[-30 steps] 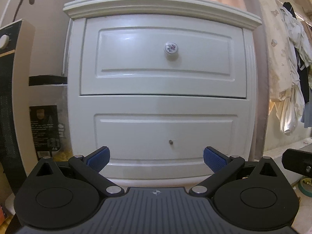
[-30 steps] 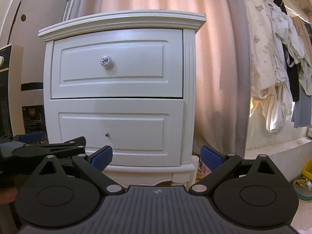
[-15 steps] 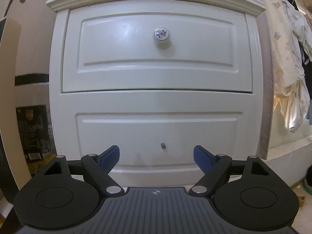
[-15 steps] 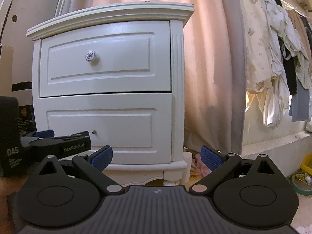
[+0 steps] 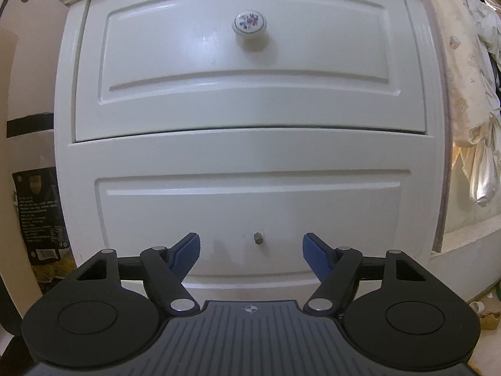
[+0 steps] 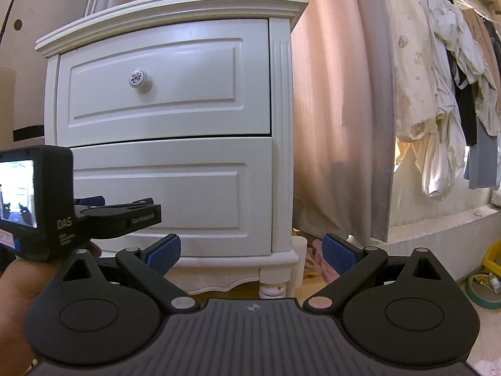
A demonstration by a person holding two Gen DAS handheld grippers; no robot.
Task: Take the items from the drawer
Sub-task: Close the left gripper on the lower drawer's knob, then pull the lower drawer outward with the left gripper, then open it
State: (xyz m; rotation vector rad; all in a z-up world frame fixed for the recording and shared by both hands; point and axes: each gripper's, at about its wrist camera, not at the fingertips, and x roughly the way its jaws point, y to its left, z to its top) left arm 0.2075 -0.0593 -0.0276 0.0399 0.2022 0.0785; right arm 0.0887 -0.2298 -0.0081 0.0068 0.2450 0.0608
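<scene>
White paint covers the bedside cabinet, both of its drawers shut. The left gripper is spread wide and holds nothing, and the lower drawer lies straight ahead of it, with the small metal stud dead centre between its blue pads. The top drawer's flowered knob sits well above. The right gripper, also wide open and empty, hangs farther back, off toward the cabinet's right corner, so the left is nearer. The drawer's long axis runs crosswise.
</scene>
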